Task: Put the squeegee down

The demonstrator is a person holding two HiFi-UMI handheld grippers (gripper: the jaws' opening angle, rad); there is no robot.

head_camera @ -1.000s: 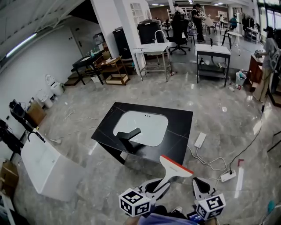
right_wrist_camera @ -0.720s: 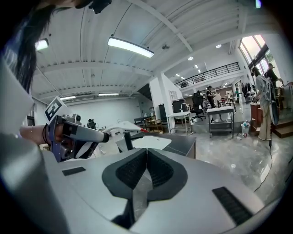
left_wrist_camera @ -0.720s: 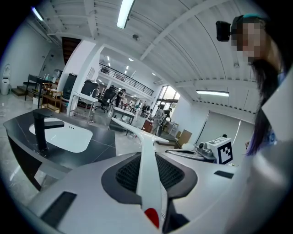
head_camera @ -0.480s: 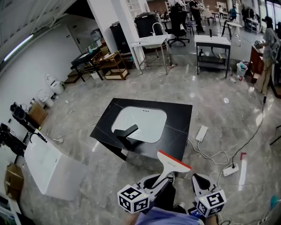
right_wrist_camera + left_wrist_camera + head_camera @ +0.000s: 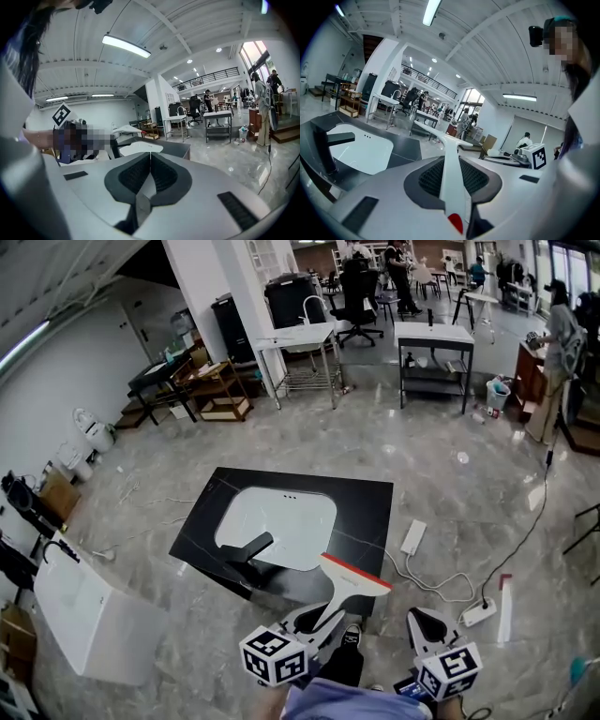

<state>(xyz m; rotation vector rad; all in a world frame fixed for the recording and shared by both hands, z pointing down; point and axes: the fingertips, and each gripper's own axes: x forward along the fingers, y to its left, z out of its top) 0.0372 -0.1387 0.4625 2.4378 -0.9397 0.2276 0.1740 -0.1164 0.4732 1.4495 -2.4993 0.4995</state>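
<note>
The squeegee (image 5: 349, 580) is white with a red-edged blade, and it hovers over the near right corner of the black counter (image 5: 367, 512). My left gripper (image 5: 317, 617) is shut on its handle. In the left gripper view the white handle (image 5: 453, 187) runs between the closed jaws of the left gripper (image 5: 451, 158), with the blade (image 5: 433, 132) pointing ahead. A white sink basin (image 5: 281, 515) and a black faucet (image 5: 244, 550) sit in the counter. My right gripper (image 5: 425, 624) hangs to the right, beyond the counter's edge. In the right gripper view the right gripper (image 5: 150, 157) is shut on nothing.
A white box (image 5: 89, 610) stands on the floor at the left. A power strip (image 5: 478, 612), a white adapter (image 5: 412, 537) and cables lie on the floor to the right of the counter. Metal tables (image 5: 434, 334) stand further back, and a person (image 5: 560, 334) is at the far right.
The counter has drawn closer and slid left in the head view. The squeegee, still held, has drawn in over the counter's near right corner. Both grippers keep their places.
</note>
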